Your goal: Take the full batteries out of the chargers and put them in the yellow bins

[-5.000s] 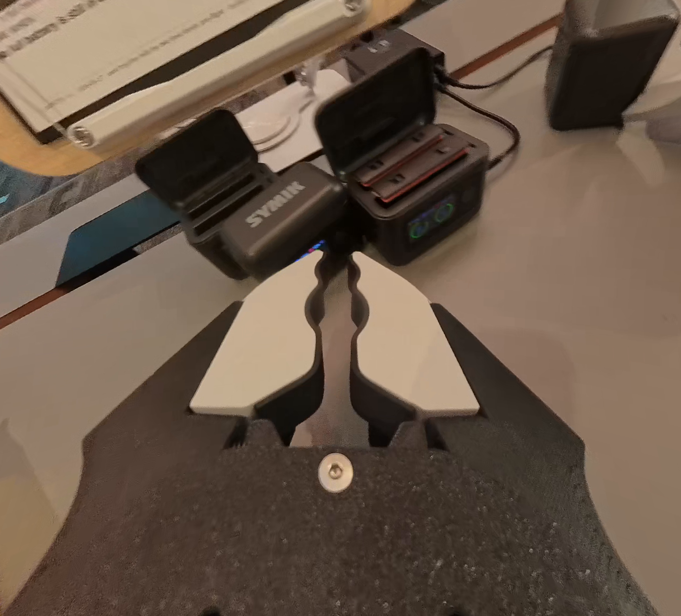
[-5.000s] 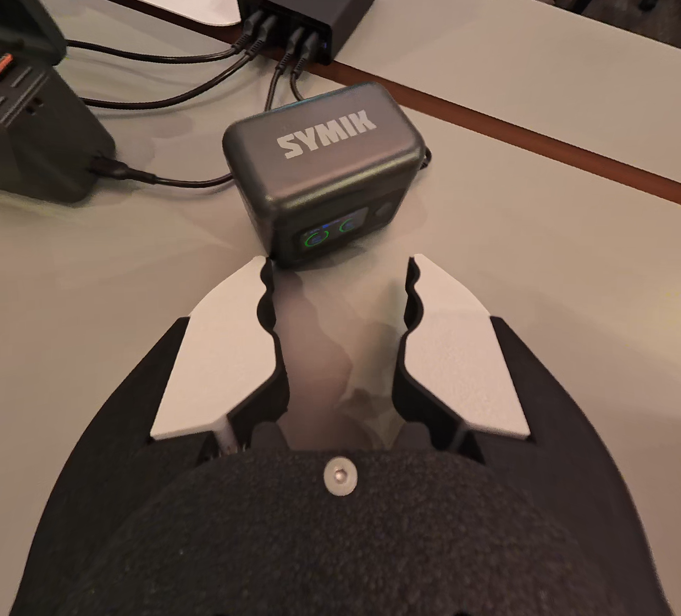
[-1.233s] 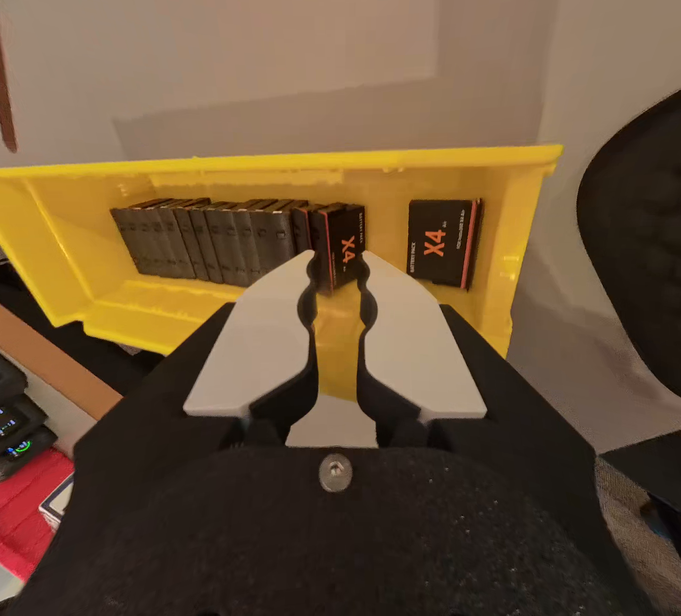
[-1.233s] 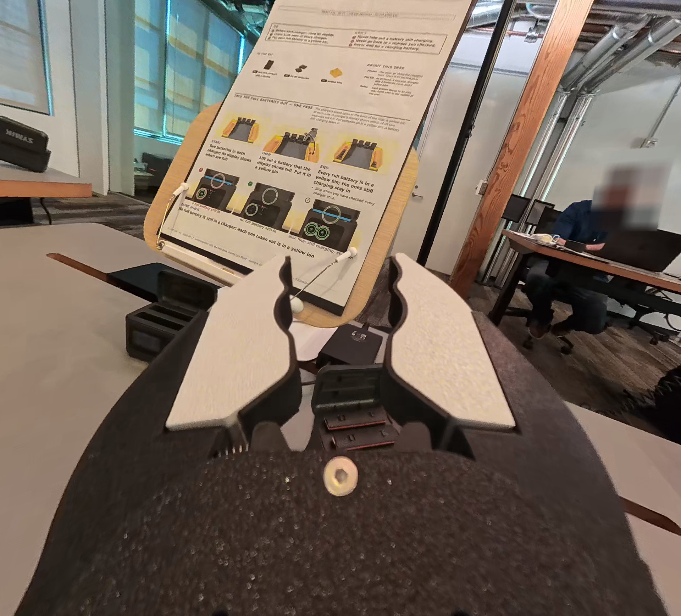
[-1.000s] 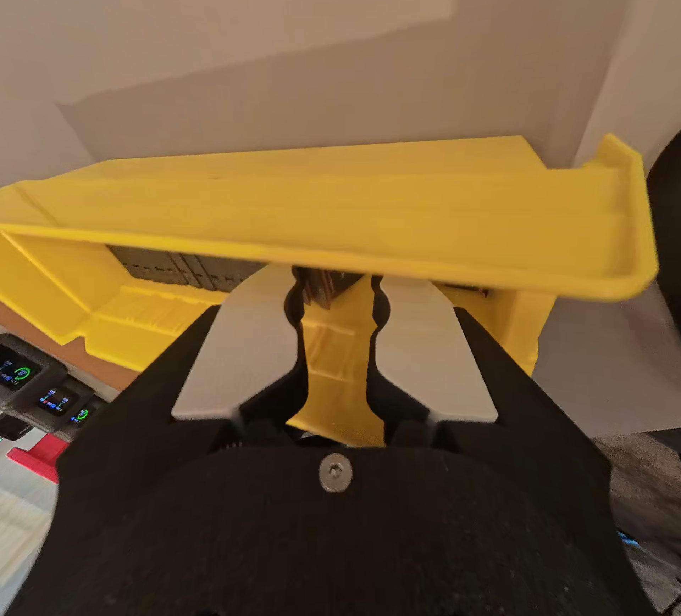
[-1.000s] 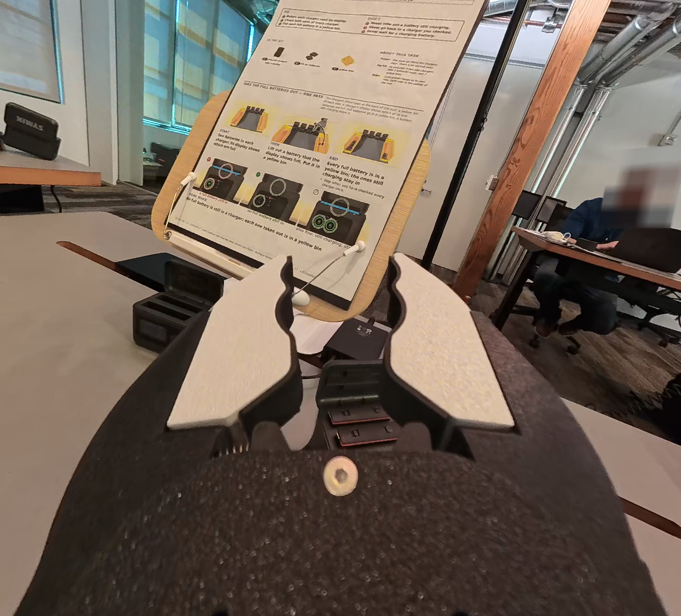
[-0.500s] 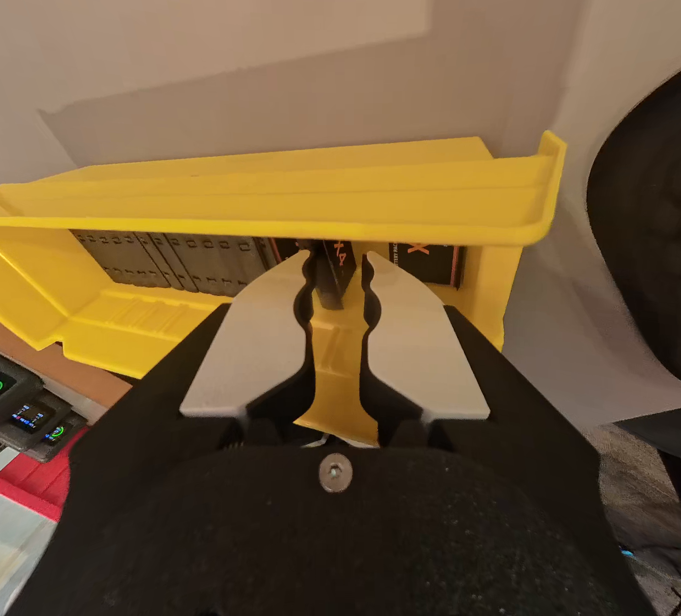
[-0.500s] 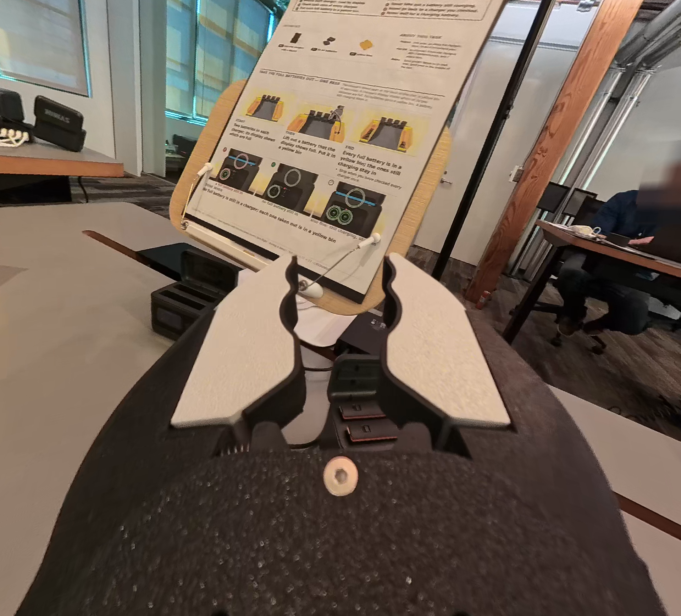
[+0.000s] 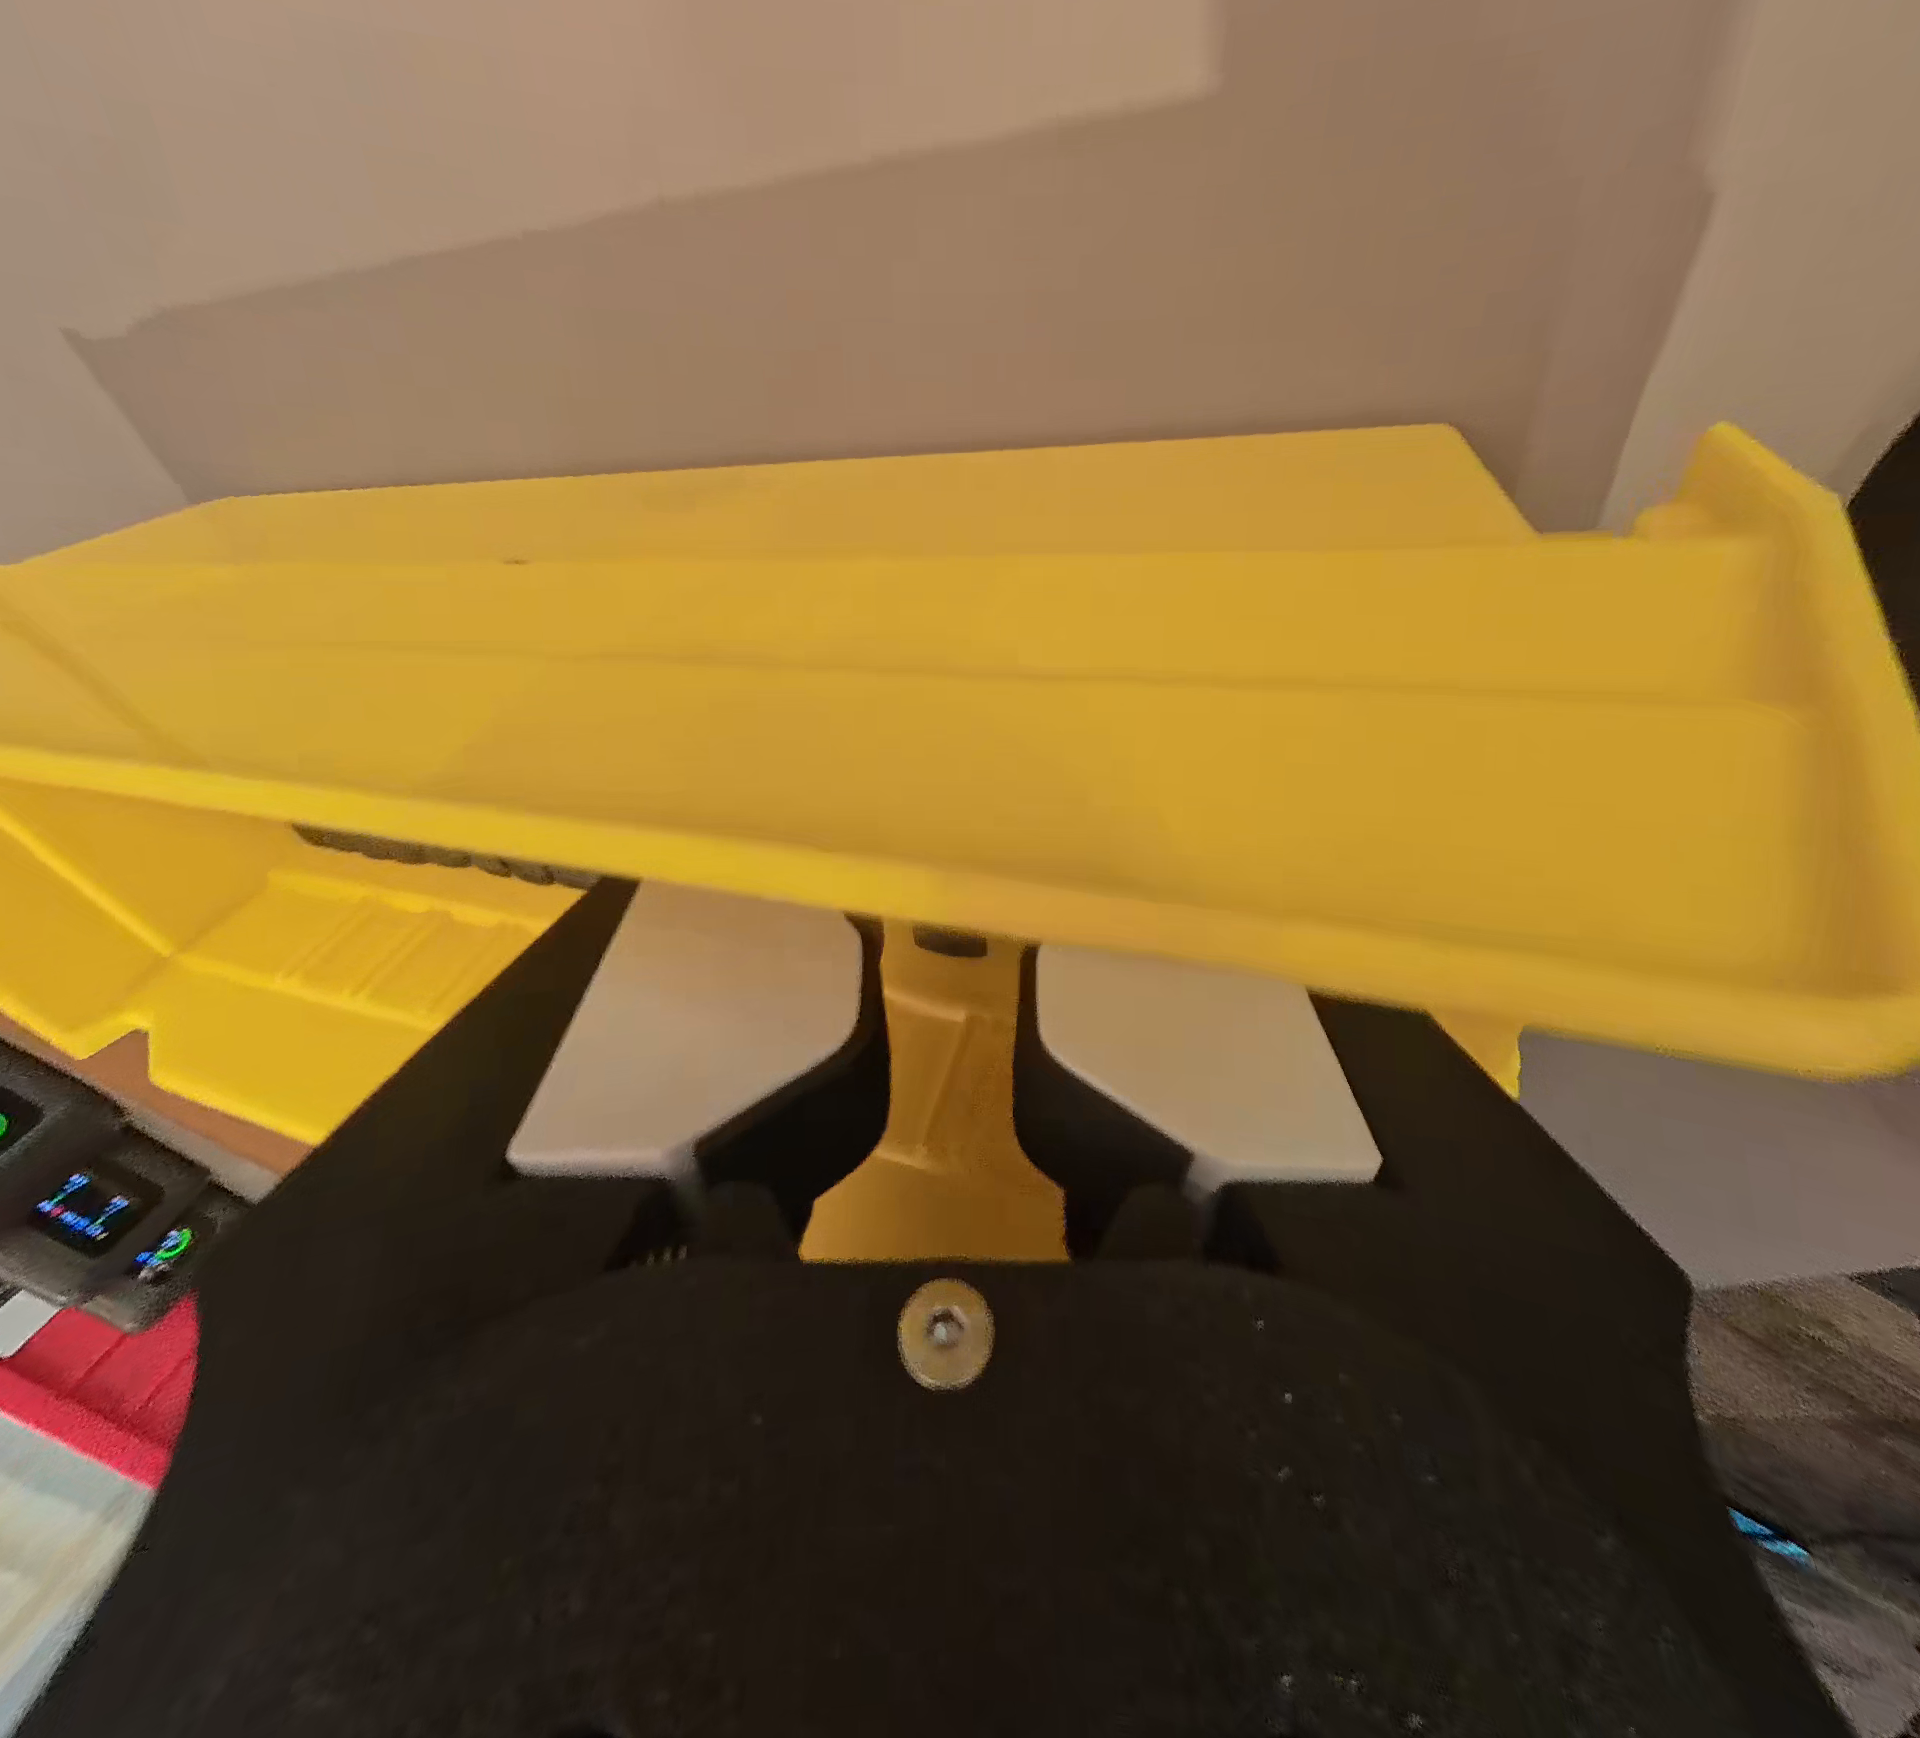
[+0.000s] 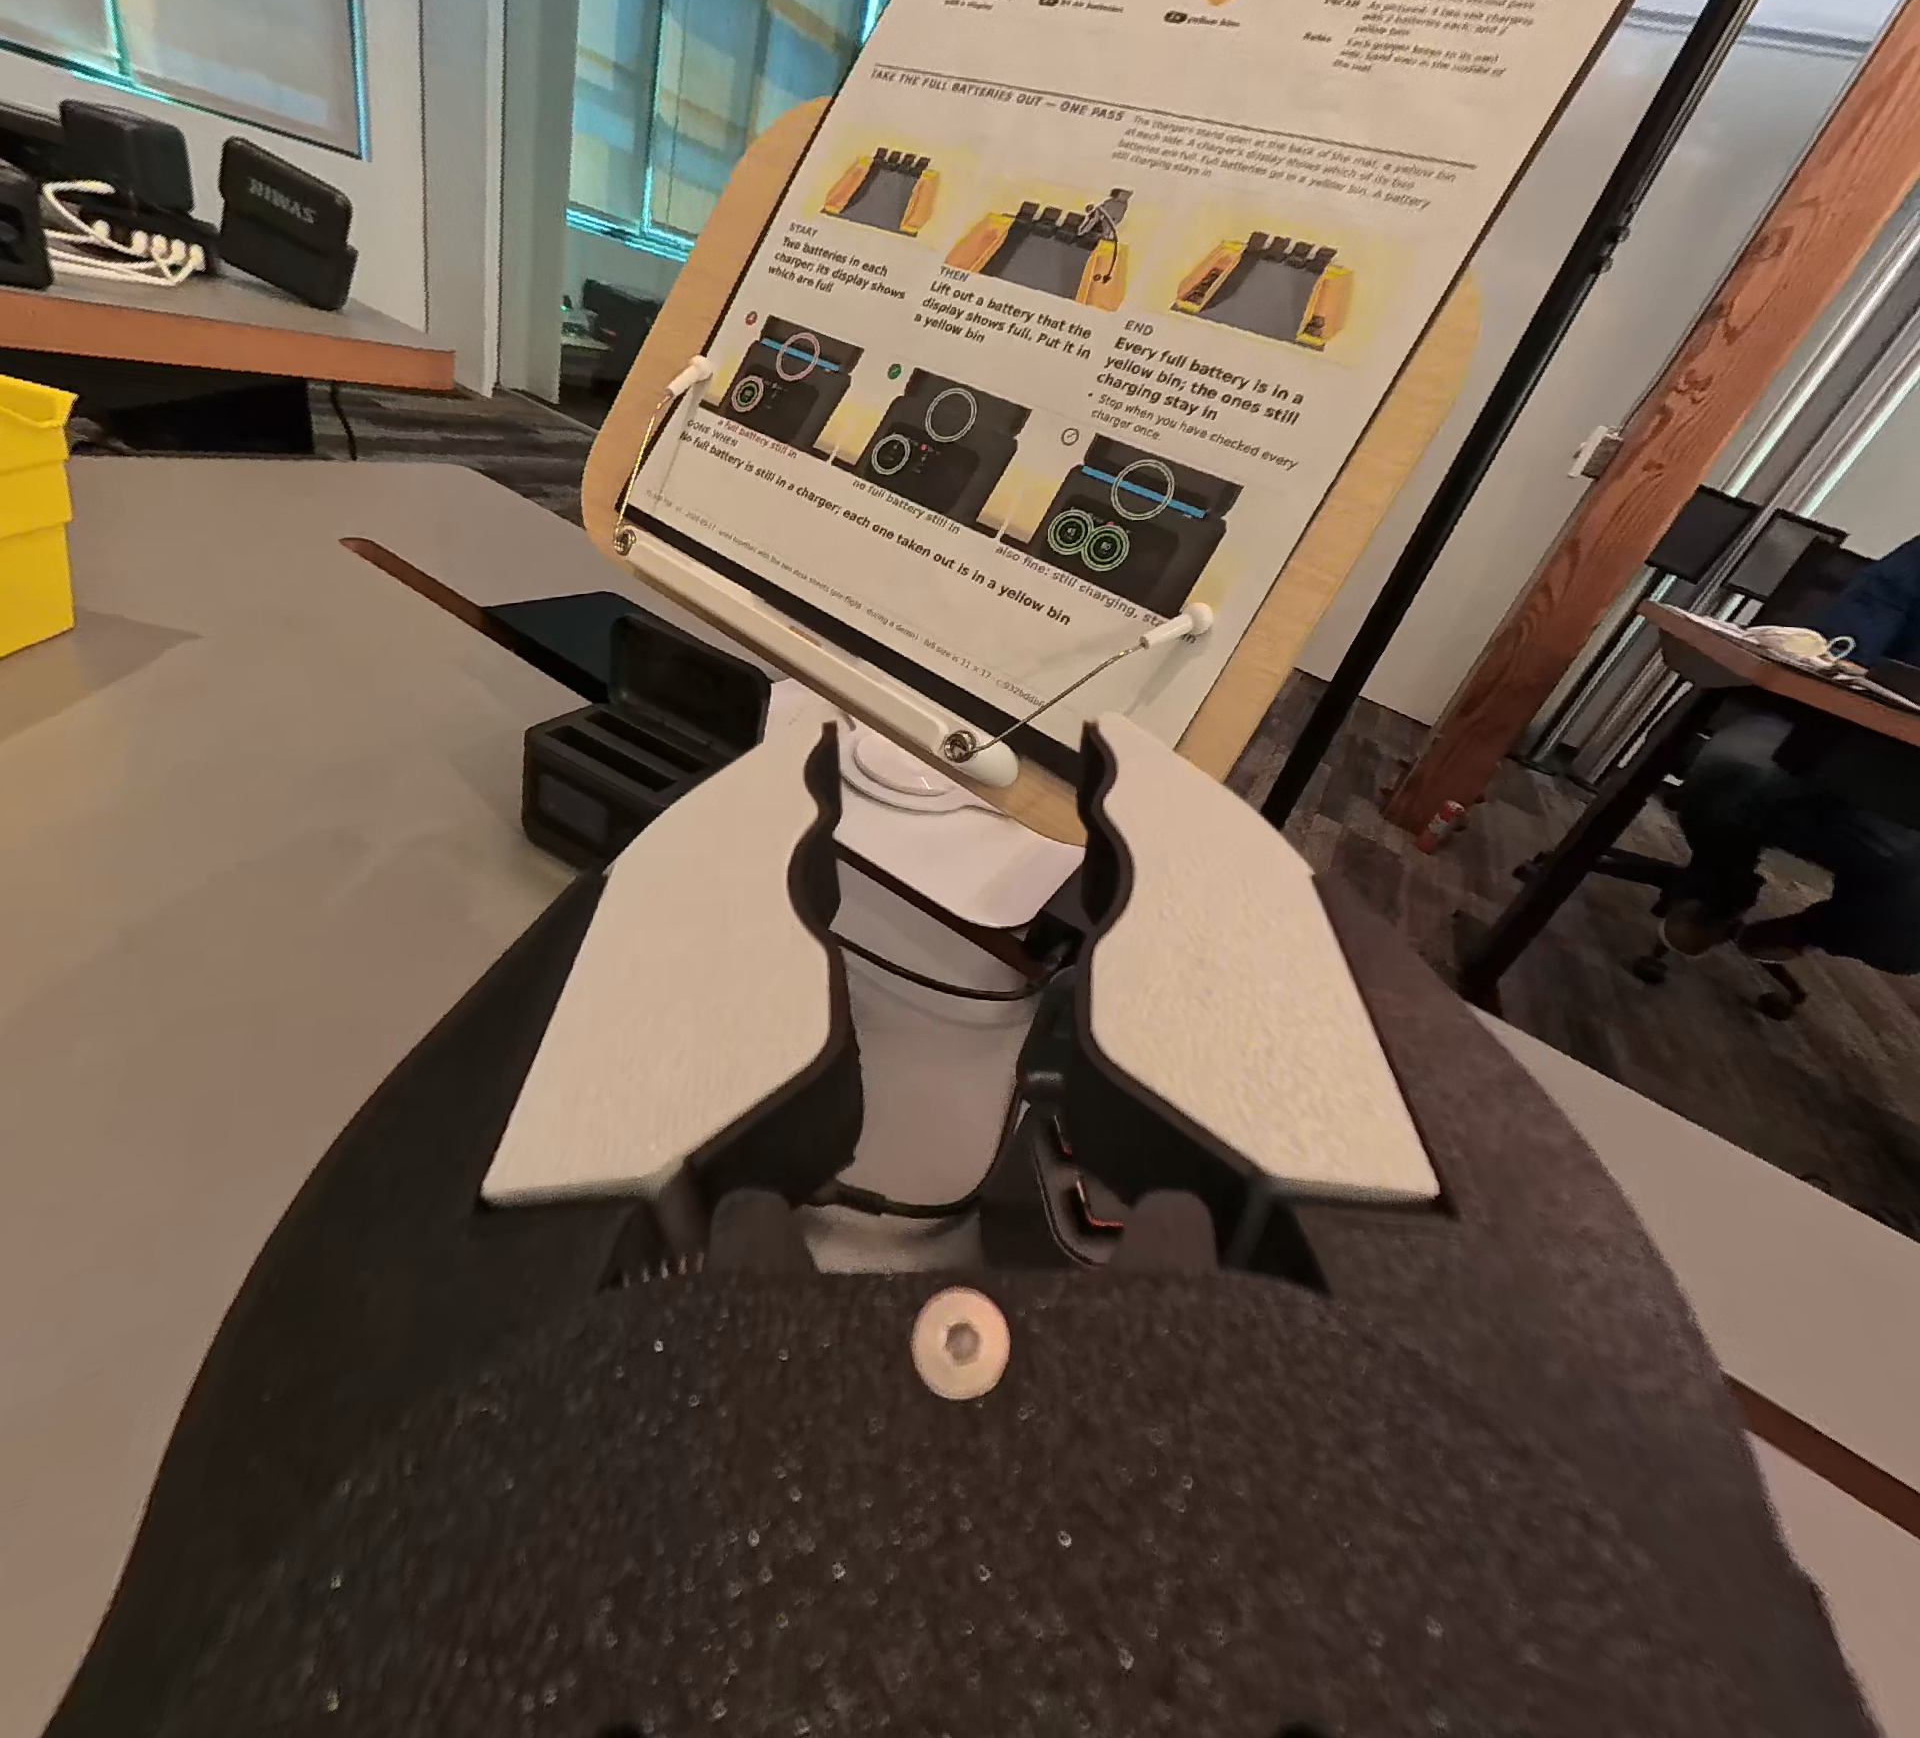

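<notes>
Your left tongs (image 9: 945, 945) reach under the yellow bin's (image 9: 935, 732) rim, tips hidden; grip unclear. Right tongs (image 10: 951, 753) hang parted and empty above the surface (image 10: 208, 857), near an open charger (image 10: 623, 753).

Right wrist view. The right gripper (image 10: 951, 753), jaws parted with nothing between them, is raised over a grey surface (image 10: 239, 815). Ahead stands a wooden easel board (image 10: 1423, 400) bearing a printed instruction sheet (image 10: 1174, 161). To its left sits an open black charger (image 10: 634, 753) with two empty slots. A yellow bin (image 10: 31, 514) lies at the left edge. Further closed chargers (image 10: 286, 234) rest on a distant desk (image 10: 229, 327); a seated person (image 10: 1829, 732) is at far right.
</notes>
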`<state>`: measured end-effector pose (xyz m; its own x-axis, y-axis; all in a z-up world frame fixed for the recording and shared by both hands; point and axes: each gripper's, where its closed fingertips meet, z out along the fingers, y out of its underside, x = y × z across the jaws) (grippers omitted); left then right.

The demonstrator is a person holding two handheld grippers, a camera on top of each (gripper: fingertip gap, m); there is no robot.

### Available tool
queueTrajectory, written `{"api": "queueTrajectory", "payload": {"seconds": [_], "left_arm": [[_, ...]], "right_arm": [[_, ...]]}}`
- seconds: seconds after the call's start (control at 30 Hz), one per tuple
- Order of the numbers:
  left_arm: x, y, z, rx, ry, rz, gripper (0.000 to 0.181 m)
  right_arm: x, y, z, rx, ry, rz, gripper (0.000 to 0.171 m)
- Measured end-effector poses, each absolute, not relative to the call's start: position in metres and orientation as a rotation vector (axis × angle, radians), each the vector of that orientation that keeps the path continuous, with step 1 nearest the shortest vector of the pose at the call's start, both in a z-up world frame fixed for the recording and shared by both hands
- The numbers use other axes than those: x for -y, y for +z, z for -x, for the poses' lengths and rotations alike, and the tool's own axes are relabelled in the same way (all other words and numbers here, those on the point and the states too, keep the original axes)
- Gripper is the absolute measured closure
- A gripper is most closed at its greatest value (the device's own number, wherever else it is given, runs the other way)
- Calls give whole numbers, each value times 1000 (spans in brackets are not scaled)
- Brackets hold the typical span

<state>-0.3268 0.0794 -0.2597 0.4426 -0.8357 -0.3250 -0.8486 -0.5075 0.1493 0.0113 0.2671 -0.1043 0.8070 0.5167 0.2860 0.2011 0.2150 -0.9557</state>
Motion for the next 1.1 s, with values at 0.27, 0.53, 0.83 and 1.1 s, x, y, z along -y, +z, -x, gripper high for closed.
{"api": "queueTrajectory", "payload": {"seconds": [0.27, 0.53, 0.83, 1.1], "left_arm": [[-78, -257, 326, -1555, 526, 2632, 167], [-82, -225, 331, -1459, 544, 2582, 167], [-98, -151, 333, -1277, 586, 2424, 167], [-122, -128, 299, -1311, 555, 2298, 167]], "right_arm": [[-270, -111, -12, 649, 273, 1392, 128], [-271, -108, -17, 627, 263, 1393, 128], [-271, -107, -45, 482, 205, 1477, 144], [-251, -148, -91, 358, 151, 1674, 144]]}}
